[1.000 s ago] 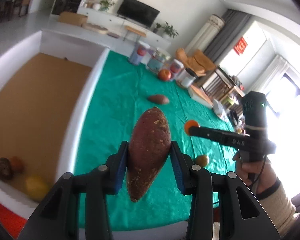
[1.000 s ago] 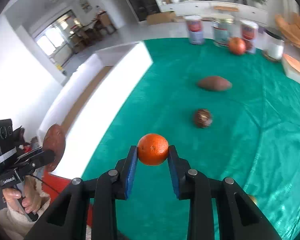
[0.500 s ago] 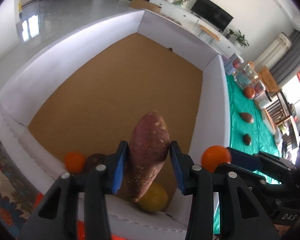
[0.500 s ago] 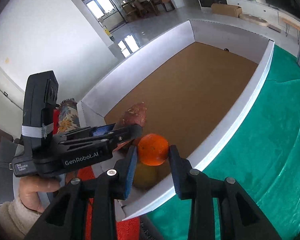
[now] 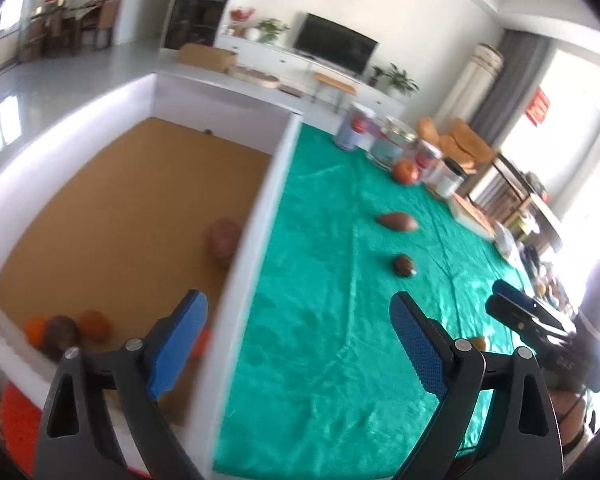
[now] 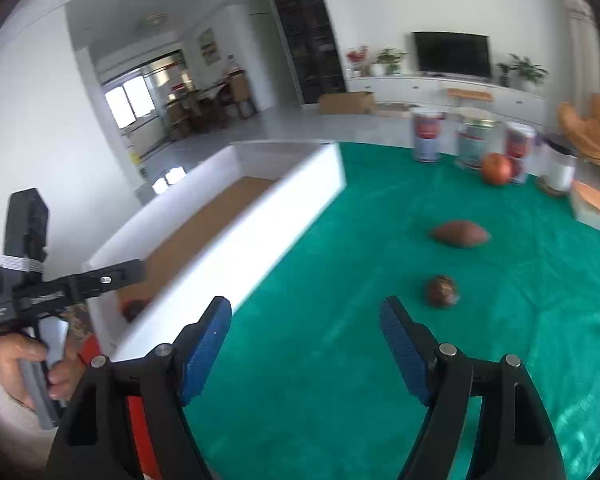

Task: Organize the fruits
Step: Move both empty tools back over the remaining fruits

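Observation:
My left gripper (image 5: 298, 344) is open and empty, over the white box's right wall (image 5: 252, 248). My right gripper (image 6: 306, 344) is open and empty over the green cloth (image 6: 340, 380). Inside the box lie a sweet potato (image 5: 223, 241), an orange (image 5: 95, 325), another orange (image 5: 35, 329) and a dark round fruit (image 5: 62, 334). On the cloth lie a second sweet potato (image 6: 460, 234), a dark round fruit (image 6: 442, 291) and a red apple (image 6: 497, 169). A small yellowish fruit (image 5: 478, 343) lies near the right gripper in the left wrist view.
Several tins (image 6: 428, 140) and a white jar (image 6: 560, 168) stand along the cloth's far edge. A wooden board (image 5: 474, 216) lies at the right. The box (image 6: 236, 216) has a brown floor and high white walls. The left gripper's handle (image 6: 24, 260) shows in the right view.
Both grippers have opened and let go: the sweet potato and the orange now lie in the box. Both grippers have swung right, toward the green cloth.

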{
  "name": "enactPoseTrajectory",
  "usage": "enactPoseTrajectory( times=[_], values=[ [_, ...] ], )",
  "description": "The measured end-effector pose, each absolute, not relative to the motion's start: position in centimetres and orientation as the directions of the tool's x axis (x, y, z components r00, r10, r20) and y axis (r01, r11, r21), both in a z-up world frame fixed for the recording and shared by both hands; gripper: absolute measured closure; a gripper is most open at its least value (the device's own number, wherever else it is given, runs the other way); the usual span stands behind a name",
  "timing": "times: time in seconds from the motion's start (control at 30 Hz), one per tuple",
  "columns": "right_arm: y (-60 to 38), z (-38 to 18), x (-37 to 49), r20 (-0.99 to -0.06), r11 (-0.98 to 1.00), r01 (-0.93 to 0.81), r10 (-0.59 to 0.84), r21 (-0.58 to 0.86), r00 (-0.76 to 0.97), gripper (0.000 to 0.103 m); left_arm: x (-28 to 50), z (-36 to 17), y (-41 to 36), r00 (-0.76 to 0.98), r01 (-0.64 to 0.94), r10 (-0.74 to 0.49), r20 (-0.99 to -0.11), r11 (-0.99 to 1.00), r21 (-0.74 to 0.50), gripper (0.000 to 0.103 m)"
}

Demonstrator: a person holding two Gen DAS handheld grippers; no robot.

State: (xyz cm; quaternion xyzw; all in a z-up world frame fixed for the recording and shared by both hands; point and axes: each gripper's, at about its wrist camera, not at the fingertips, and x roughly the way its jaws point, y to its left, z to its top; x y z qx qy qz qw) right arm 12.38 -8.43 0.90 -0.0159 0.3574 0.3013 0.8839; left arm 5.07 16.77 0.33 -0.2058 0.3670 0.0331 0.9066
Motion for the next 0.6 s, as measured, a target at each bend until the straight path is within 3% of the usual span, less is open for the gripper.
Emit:
enactPoseTrajectory(
  times=[0.13, 0.27, 0.43, 0.6],
  values=[
    [-19.9, -2.7, 13.4, -0.668, 0.957, -0.283, 0.253, 0.066, 0.700, 0.024, 8.0, -3.0, 9.8, 0.660, -0.074, -0.189, -0.727, 0.947, -0.313, 0.007],
    [-29.9, -6.4, 14.3, -0.714, 0.998, -0.018, 0.052, 0.054, 0.699, 0.024, 10.5, -6.9, 5.6, 0.609, -0.009, -0.189, -0.771, 0.970, -0.245, 0.007],
    [-34.8, -8.8, 15.0, -0.727, 0.989, 0.118, -0.018, 0.086, 0.686, 0.024, 13.5, -9.7, 3.8, 0.631, -0.026, -0.084, -0.771, 0.991, -0.129, 0.007],
    [-34.4, -10.2, 15.7, -0.726, 0.981, 0.149, -0.012, 0.125, 0.687, 0.024, 15.5, -11.0, 4.5, 0.644, -0.076, -0.040, -0.764, 0.990, -0.116, 0.007]
  ],
)
